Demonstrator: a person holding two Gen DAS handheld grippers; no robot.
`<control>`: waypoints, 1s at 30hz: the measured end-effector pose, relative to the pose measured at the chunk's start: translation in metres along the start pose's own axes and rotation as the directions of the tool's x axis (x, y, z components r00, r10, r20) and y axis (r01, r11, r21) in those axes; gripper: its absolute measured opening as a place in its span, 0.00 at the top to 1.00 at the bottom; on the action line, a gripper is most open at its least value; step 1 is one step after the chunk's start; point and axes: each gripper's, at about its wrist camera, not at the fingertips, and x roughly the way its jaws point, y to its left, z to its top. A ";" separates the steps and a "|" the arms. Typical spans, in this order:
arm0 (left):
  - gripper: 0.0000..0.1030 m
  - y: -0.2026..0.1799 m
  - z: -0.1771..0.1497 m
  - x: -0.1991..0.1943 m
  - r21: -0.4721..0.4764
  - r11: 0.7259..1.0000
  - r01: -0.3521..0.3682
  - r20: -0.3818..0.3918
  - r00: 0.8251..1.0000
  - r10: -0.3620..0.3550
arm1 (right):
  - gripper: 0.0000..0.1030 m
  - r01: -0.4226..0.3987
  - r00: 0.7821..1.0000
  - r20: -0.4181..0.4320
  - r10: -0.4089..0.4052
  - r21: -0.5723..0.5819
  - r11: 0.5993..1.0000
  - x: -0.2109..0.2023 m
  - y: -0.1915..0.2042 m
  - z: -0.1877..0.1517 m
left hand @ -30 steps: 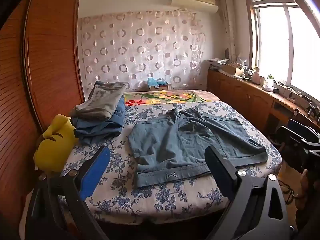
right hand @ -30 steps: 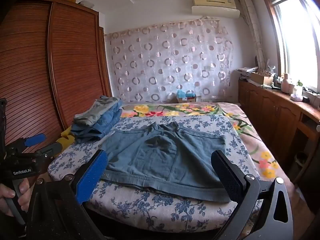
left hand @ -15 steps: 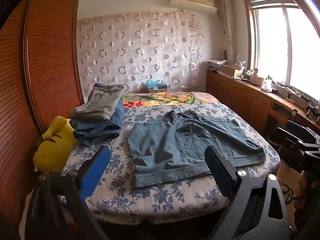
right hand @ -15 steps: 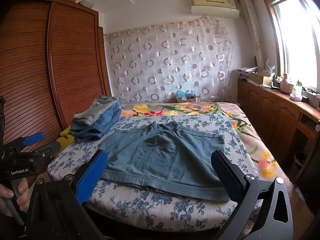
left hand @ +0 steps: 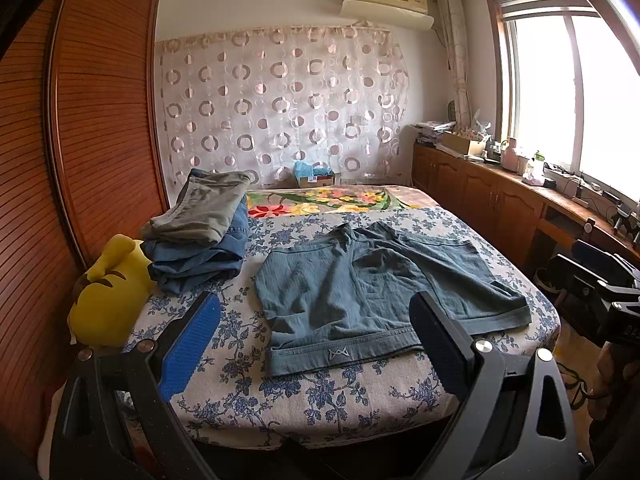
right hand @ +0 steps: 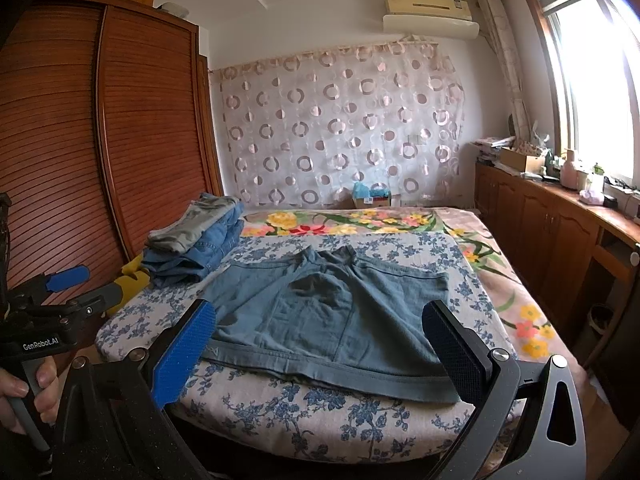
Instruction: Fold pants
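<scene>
A pair of blue denim shorts [left hand: 372, 288] lies spread flat on the bed, waistband toward me; it also shows in the right wrist view [right hand: 328, 320]. My left gripper [left hand: 316, 312] is open and empty, held in front of the bed's near edge, short of the waistband. My right gripper [right hand: 320, 322] is open and empty, also in front of the near edge, framing the shorts. The left gripper also shows at the left of the right wrist view [right hand: 60, 292], and the right gripper's body at the right of the left wrist view [left hand: 600, 280].
The bed [left hand: 344, 396] has a blue floral cover. A stack of folded pants [left hand: 200, 232] sits at its left, beside a yellow plush toy [left hand: 108, 300]. A wooden wardrobe [left hand: 80, 140] stands left, wooden cabinets [left hand: 480, 196] right, a small box [left hand: 316, 174] at the back.
Both views have shifted slightly; the left camera has tilted down a little, so the shorts sit a bit higher in view. Both grippers stay open and empty.
</scene>
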 end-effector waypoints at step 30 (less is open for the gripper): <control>0.07 -0.001 -0.001 -0.001 0.003 1.000 -0.001 0.007 1.000 0.001 | 0.00 0.000 1.000 0.008 0.000 0.000 1.000 -0.002 0.002 0.002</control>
